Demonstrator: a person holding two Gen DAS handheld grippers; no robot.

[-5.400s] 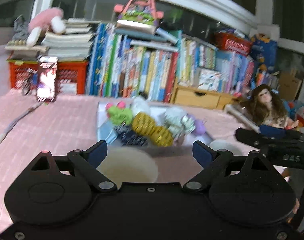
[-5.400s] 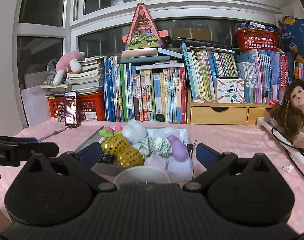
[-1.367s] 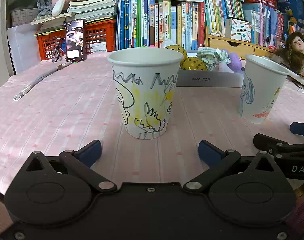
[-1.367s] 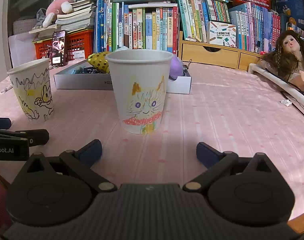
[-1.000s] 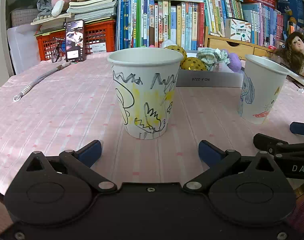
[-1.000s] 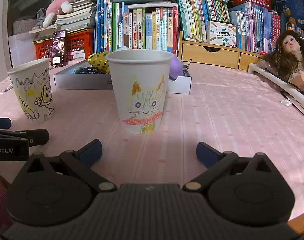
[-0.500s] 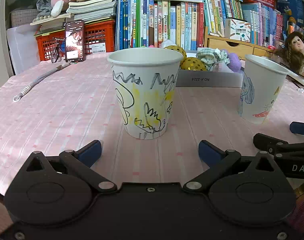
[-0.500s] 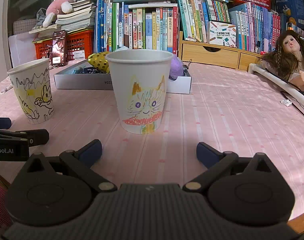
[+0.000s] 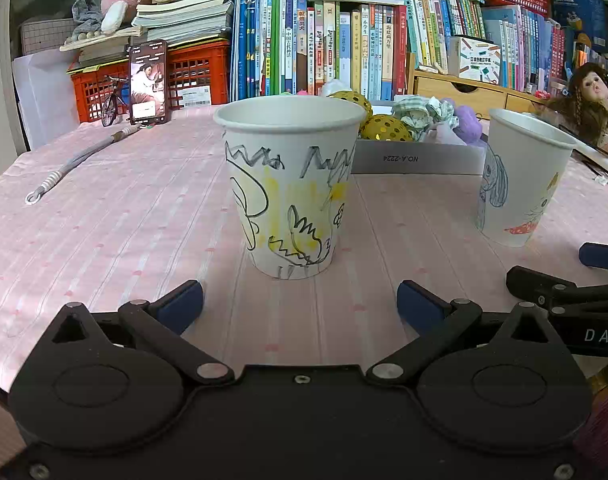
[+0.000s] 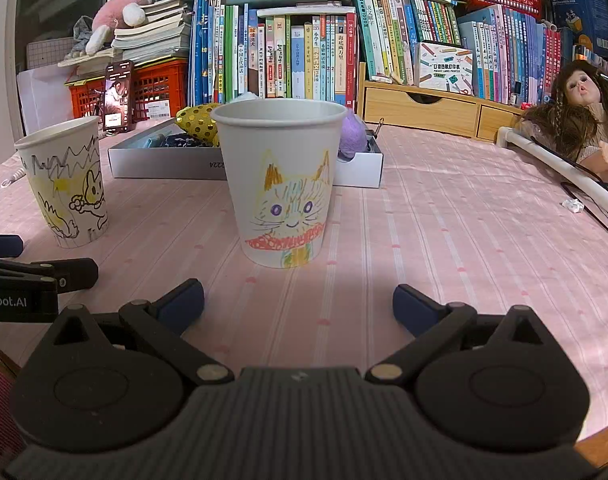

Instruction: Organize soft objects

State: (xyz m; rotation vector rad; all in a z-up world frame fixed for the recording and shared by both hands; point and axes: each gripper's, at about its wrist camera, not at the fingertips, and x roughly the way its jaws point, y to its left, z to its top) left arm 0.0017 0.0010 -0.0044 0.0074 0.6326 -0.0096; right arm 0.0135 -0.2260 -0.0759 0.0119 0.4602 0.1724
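Two paper cups stand upright on the pink tablecloth. The cup with yellow scribbles (image 9: 289,188) (image 10: 65,182) stands just beyond my left gripper (image 9: 299,306), which is open and empty. The cat-drawing cup (image 10: 281,184) (image 9: 522,178) is just ahead of my right gripper (image 10: 297,302), also open and empty. Behind the cups lies a shallow white box (image 9: 416,158) (image 10: 163,164) holding soft objects: gold sequinned balls (image 9: 386,128) (image 10: 197,118), a green checked cloth (image 9: 418,110) and a purple pompom (image 9: 468,118) (image 10: 352,134).
A row of books (image 9: 336,40), a red crate (image 9: 195,68) and a wooden drawer unit (image 10: 420,110) line the back. A phone (image 9: 148,82) stands propped at left, a grey cord (image 9: 75,164) lies on the cloth, and a doll (image 10: 580,112) lies at right.
Since 5.4 s ago both grippers have dropped low and pulled back behind the cups. Over the last second nothing has visibly moved.
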